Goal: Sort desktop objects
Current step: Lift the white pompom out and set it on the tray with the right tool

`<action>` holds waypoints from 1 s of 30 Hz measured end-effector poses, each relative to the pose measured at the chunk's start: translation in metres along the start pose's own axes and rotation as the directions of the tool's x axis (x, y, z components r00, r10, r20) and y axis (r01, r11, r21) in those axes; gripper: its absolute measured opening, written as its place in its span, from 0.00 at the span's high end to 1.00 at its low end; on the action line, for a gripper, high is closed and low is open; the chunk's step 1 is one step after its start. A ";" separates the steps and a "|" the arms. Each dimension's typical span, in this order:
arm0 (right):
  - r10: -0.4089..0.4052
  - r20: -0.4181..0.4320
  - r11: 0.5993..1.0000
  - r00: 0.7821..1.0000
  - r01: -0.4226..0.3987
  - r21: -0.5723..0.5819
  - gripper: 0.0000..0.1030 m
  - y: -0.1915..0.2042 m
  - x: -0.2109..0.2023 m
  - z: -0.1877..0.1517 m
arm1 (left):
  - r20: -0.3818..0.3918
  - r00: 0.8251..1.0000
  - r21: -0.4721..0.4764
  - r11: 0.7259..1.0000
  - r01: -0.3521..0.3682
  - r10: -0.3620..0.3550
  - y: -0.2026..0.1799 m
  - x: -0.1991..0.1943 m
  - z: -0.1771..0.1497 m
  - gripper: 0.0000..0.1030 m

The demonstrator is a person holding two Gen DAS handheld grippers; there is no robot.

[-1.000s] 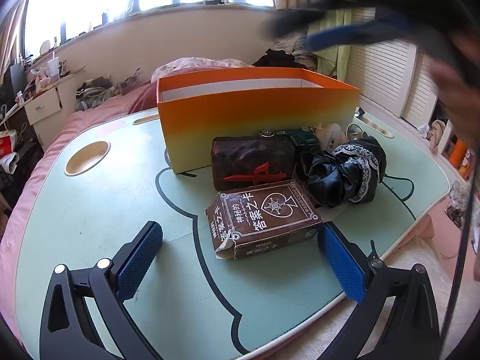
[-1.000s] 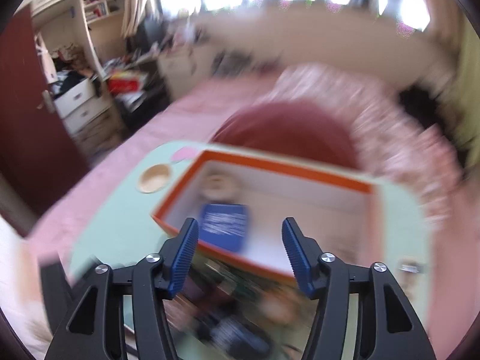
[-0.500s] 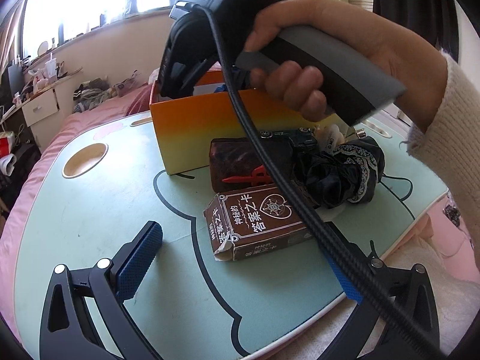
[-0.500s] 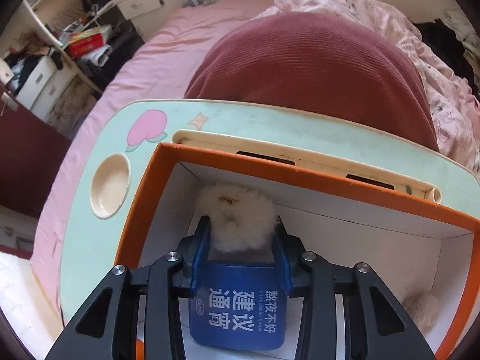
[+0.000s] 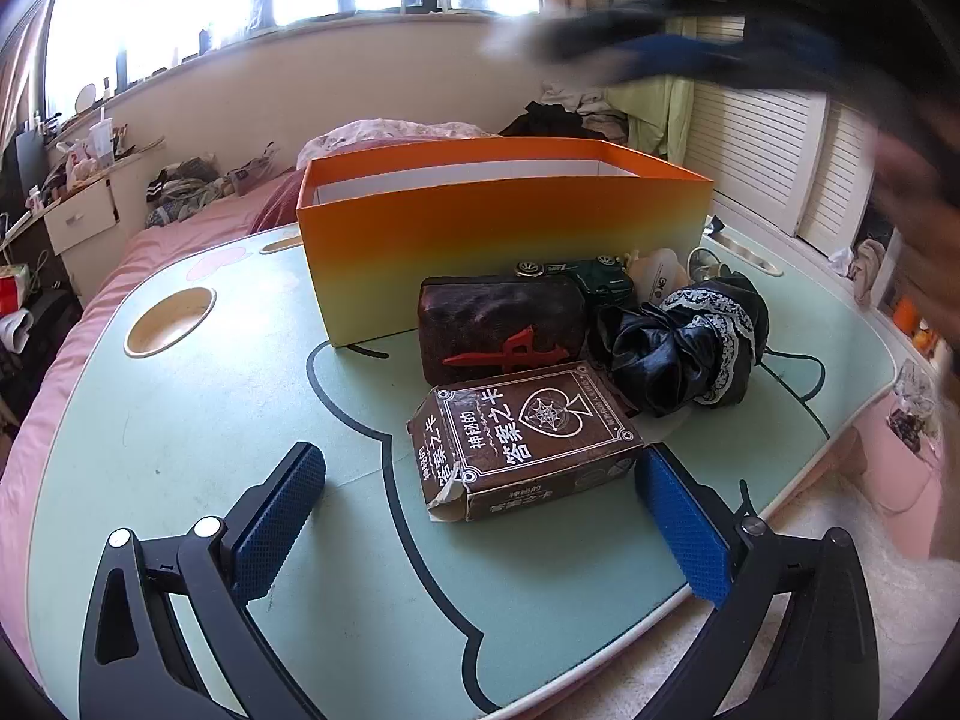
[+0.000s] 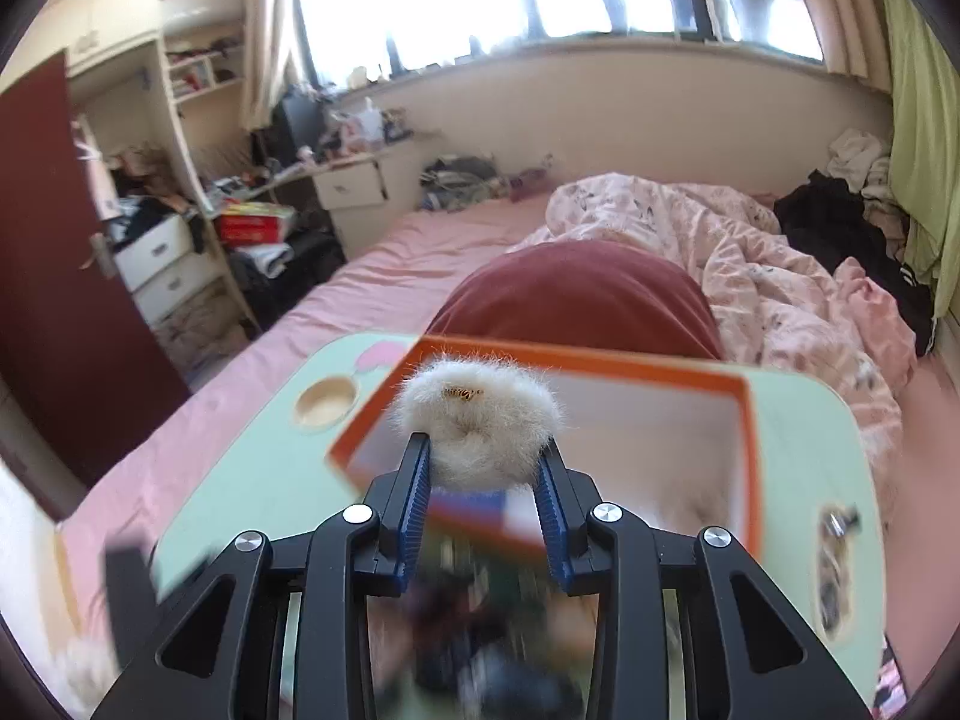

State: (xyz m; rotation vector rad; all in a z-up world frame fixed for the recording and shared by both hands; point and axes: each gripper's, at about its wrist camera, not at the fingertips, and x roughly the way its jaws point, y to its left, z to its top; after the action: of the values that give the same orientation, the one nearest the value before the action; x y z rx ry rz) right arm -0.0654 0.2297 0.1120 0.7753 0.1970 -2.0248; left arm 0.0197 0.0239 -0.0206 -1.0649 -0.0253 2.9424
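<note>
The right tool [image 6: 485,465] has its blue-padded jaws drawn in narrow and closing, pinching the lower part of a round, fluffy cream-white scrunchie [image 6: 474,420] that bulges out above and between the pads; a small yellow-and-black mark sits on the top of the fur. The scrunchie hangs in the air over the near edge of the open orange cardboard box [image 6: 743,420] with its white inside, which stands on the pale green tabletop [image 6: 252,468]; the things below the tool are blurred. In the left wrist view this tool shows only as a dark, smeared streak at the upper right, above the box. The left tool [image 5: 480,516] stands wide, its two blue pads far apart and low over the tabletop, holding nothing; the right-hand pad sits just beside the corner of a brown cardboard card box printed with white characters and a spade [image 5: 528,438], which lies flat with a torn end flap, though I cannot tell whether they touch. Behind that lies a dark brown block with a red raised character [image 5: 501,330], beside it a black satin scrunchie trimmed with white lace [image 5: 690,348], and behind those, against the orange box, a dark green toy car [image 5: 594,276] and a small whitish object.
</note>
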 end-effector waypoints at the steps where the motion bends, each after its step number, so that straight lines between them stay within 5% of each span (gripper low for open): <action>1: -0.004 0.006 1.000 1.000 0.004 -0.009 0.69 -0.004 -0.017 -0.015 | 0.000 1.000 0.000 1.000 0.000 0.000 0.000 0.000 0.000 0.00; 5: -0.055 -0.048 0.998 0.997 0.053 -0.039 0.69 -0.025 -0.049 -0.069 | -0.001 1.000 -0.001 1.000 -0.002 0.002 -0.001 -0.001 -0.001 0.00; 10: -0.037 -0.246 0.999 0.969 0.039 0.005 0.68 -0.055 -0.032 -0.129 | -0.002 1.000 -0.002 1.000 -0.006 0.006 0.000 0.000 -0.001 0.00; 14: -0.034 -0.219 0.999 0.975 0.038 0.018 0.67 -0.051 -0.019 -0.120 | -0.002 1.000 -0.004 1.000 -0.008 0.008 0.002 0.000 -0.001 0.00; 17: -0.115 -0.135 0.993 0.984 0.113 -0.019 0.42 -0.043 -0.008 -0.111 | -0.002 1.000 -0.006 1.000 -0.008 0.008 0.005 0.002 0.001 0.00; 22: -0.117 -0.083 0.993 0.990 0.116 -0.015 0.26 -0.035 -0.024 -0.125 | -0.002 1.000 -0.007 1.000 -0.008 0.008 0.005 0.002 0.000 0.00; 24: -0.170 -0.080 0.985 0.982 0.167 -0.052 0.15 -0.029 -0.031 -0.131 | -0.003 1.000 -0.008 1.000 -0.009 0.009 0.005 0.002 0.000 0.00; 27: -0.256 -0.115 0.965 0.960 0.247 -0.088 0.13 -0.025 -0.030 -0.143 | -0.003 1.000 -0.009 1.000 -0.009 0.009 0.006 0.002 0.000 0.00; 30: -0.211 -0.110 0.977 0.971 0.209 -0.029 0.00 -0.031 -0.017 -0.153 | -0.003 1.000 -0.009 1.000 -0.013 0.013 0.004 0.001 -0.001 0.00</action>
State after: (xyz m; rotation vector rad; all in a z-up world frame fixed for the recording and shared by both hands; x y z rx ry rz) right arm -0.0168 0.3239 -0.0034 0.8904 0.3747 -2.1762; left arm 0.0192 0.0198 -0.0220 -1.0740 -0.0318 2.9554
